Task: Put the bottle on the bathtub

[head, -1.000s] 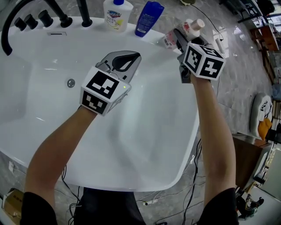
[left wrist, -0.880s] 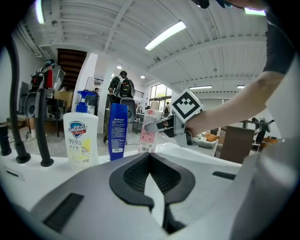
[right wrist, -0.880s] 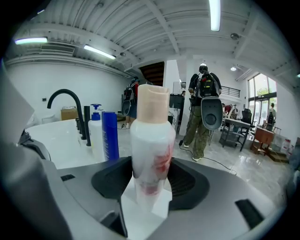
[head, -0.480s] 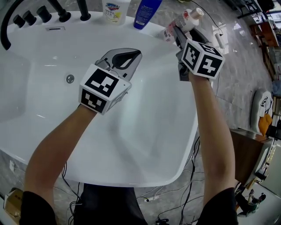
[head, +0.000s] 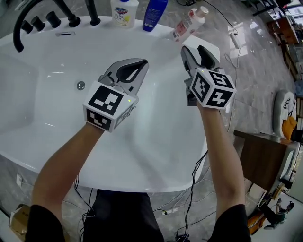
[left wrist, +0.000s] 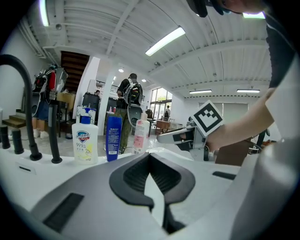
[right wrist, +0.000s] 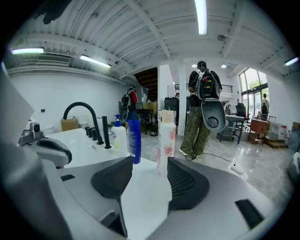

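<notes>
Pink floral bottle [head: 188, 24] stood upright on bathtub rim [head: 210, 49], near blue bottle [head: 155, 14]; right gripper [head: 193, 51] jaws were spread, empty, just short of it; left gripper [head: 142, 63] jaws clenched on nothing over the basin.

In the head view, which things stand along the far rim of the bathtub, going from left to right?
black tap fittings → white soap bottle → blue bottle → pink-and-white bottle
</notes>
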Demonstrator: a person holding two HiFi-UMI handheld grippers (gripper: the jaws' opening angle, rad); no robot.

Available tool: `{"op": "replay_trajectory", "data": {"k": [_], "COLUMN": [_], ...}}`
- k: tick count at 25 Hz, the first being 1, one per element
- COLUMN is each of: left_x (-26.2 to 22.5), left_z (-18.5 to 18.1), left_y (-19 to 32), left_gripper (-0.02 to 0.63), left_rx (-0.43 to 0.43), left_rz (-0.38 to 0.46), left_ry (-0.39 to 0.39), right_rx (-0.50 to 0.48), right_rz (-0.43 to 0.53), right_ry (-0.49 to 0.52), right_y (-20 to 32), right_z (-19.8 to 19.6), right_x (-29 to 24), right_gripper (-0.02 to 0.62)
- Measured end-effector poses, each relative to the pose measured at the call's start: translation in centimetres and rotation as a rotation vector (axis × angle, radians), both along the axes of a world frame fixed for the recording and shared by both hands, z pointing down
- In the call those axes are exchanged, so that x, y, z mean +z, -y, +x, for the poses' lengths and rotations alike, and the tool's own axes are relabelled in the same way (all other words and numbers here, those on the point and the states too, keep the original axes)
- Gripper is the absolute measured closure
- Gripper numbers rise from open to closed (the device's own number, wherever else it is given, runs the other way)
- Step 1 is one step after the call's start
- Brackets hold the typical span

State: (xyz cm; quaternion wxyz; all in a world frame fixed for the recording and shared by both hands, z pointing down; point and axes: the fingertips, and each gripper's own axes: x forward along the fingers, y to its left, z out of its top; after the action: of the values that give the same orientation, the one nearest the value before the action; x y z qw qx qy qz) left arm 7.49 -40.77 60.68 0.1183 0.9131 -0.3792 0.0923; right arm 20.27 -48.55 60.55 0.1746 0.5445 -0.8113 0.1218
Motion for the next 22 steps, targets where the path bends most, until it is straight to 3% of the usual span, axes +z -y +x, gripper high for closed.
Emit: {"op": "replay_trajectory", "data": {"k": [5, 13, 22], "left_x": [-4.3, -12.9, -22.6], "left_z": [-0.8, -2.3, -3.1], "left_y": [-3.7, -10.5, -16.7], "left_gripper": [0.598, 0.598, 0.598], "left_rx": [-0.024, -0.021, -0.007], "left_rz": [-0.021, -0.020, 0.005], "left_ry": [-0.016, -0.017, -0.040], "right_rx": [-0.015, -0.044, 0.011], "right_rz": [0.033, 0.083, 0.116], "right_ry": [-0.021, 0.030, 0.198], "right_y": [-4.8, -13.2, -21.8], "right_z": [-0.1, -2.3, -3.9], "right_x": [-4.2, -13.8, -23.4], "right_gripper": [0.351, 0.351, 0.359]}}
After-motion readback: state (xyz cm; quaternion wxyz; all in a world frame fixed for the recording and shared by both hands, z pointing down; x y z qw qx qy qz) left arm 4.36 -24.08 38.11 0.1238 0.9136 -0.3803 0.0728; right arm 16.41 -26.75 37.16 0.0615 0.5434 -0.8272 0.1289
